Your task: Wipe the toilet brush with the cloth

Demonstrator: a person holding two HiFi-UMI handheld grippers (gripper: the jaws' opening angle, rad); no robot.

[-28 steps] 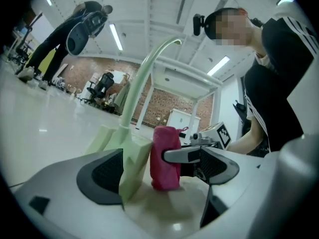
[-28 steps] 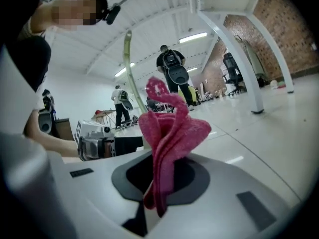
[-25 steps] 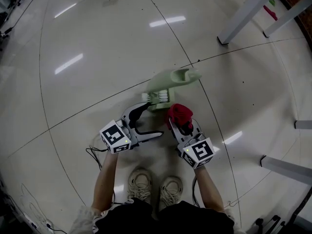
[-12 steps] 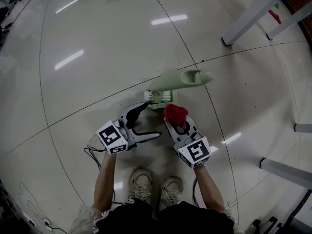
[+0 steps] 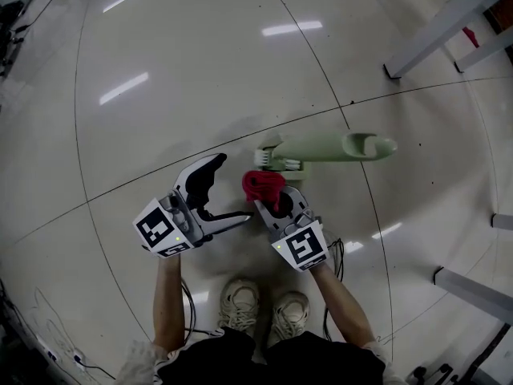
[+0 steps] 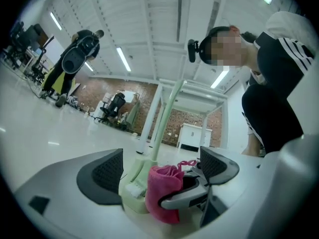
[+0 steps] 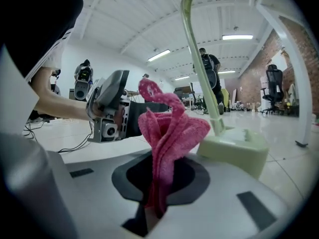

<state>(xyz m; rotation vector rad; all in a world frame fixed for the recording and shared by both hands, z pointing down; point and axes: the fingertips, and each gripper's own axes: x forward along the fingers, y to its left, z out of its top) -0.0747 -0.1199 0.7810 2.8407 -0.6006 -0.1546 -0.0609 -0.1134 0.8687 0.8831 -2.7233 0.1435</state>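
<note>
Head view: pale green toilet brush (image 5: 321, 148) stands in its holder (image 5: 276, 159) on the glossy tiled floor (image 5: 160, 95), just right of frame ctr, w/ the handle (image 5: 365, 145) rising toward the camera. Right gripper (image 5: 275, 201) sits just below-left of the holder, jaws clamped on a red-pink cloth (image 5: 263, 186). The cloth bunches up past the jaw tips, close to the holder base; touching or not, can't tell. Left gripper (image 5: 218, 196) is left of ctr, jaws wide apart w/ nothing btw them, tips pointing toward the cloth & right gripper. Right gripper view: cloth (image 7: 168, 133) is pinched in the closed jaws at lower ctr, folds standing upright. The holder (image 7: 234, 148) is at right, beside the cloth, w/ the handle (image 7: 199, 59) going up to the top edge. The left gripper shows at left, mid-height. Left gripper view: jaws spread, w/ the holder (image 6: 130, 188), cloth (image 6: 162, 193) & one jaw of the right gripper seen in the gap, beyond the jaws, none of them gripped. Person's shoes (image 5: 240, 299) sit at bottom ctr of the head view, white table legs (image 5: 437, 26) at upper right.
</note>
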